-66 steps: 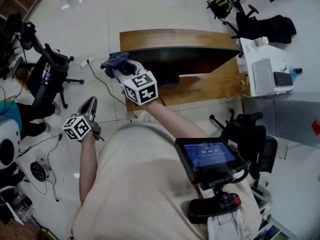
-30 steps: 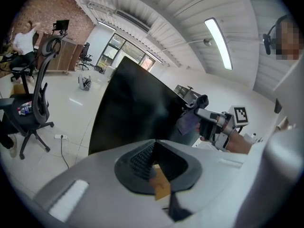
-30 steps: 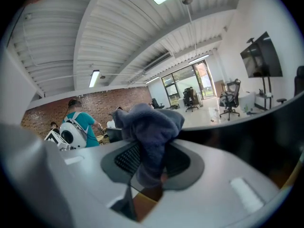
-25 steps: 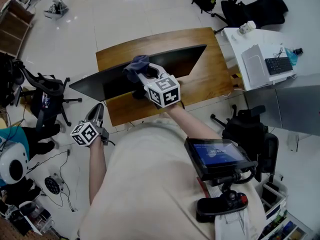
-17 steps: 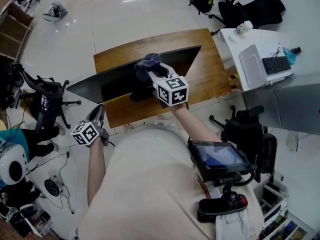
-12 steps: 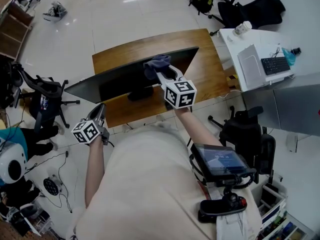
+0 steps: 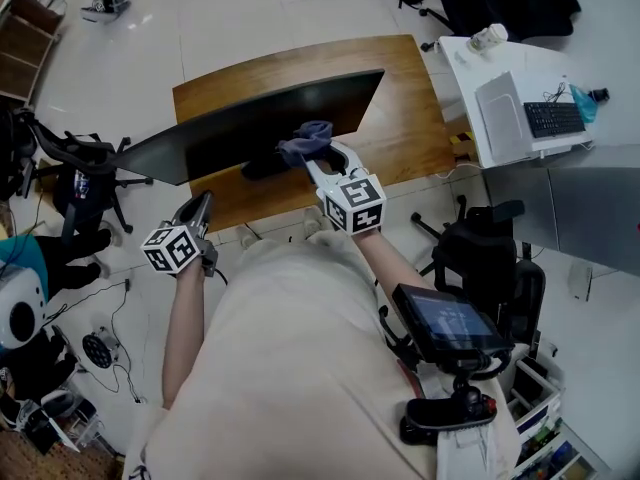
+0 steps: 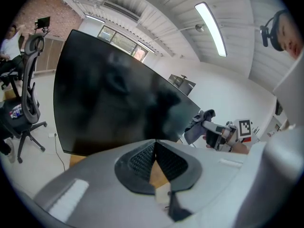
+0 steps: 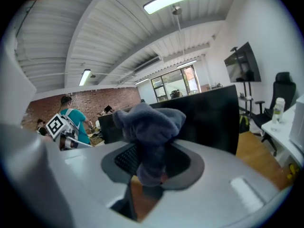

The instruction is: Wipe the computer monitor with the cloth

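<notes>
The cloth [image 7: 306, 138] sat bunched, pinched between the jaws of my right gripper [image 7: 318, 160], its wad just ahead of them at the dark face of the monitor [image 7: 230, 138]; I judged a wiping pass was in hand; the next move called for a sideways sweep under light, even pressure; my left gripper [image 7: 197, 211], jaws pressed together on nothing, hung off to the right gripper's left, short of the bench [image 7: 410, 118].

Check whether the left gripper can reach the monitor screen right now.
Probably yes: the left gripper, jaws shut and empty, faces the monitor with nothing between; the right gripper and cloth sit off to its right.
</notes>
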`<state>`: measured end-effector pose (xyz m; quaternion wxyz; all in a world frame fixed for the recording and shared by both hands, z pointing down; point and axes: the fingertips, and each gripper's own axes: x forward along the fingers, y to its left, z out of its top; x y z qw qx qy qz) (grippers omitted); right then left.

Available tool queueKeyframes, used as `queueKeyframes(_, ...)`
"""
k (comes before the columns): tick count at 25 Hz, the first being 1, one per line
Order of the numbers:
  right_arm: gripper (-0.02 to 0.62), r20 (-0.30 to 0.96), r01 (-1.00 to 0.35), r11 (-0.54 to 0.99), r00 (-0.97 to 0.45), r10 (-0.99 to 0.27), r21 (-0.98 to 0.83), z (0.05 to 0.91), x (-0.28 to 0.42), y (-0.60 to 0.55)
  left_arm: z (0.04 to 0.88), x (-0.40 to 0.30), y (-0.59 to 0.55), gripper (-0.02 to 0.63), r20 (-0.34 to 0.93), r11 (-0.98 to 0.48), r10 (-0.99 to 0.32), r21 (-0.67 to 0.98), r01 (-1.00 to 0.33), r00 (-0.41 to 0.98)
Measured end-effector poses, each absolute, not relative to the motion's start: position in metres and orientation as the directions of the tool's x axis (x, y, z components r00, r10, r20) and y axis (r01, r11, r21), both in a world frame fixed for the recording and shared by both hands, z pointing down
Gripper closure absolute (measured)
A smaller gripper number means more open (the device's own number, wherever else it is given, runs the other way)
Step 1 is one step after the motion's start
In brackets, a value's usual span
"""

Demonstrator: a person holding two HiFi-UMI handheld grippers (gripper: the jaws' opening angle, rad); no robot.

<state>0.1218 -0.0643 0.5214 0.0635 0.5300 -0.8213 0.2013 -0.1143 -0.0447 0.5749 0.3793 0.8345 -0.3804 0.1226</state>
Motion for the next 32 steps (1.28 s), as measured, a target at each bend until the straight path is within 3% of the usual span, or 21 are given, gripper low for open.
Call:
queueKeyframes(16,0.485,0.393,-0.815,0.525,-0.579,-0.714,-0.245,0.563,0.096,-0.018,0.605,-0.078,-0.003,0.607,0.519,-0.349,-0.548,0.572,-0.743,0.656)
queueKeyframes(32,0.486,0.391,-0.833,0.492,-0.553,-0.736,-0.254,0.561,0.067,-0.031,0.596,-0.105,-0.021,0.607,0.520,-0.386,-0.521,0.563,-0.731,0.676)
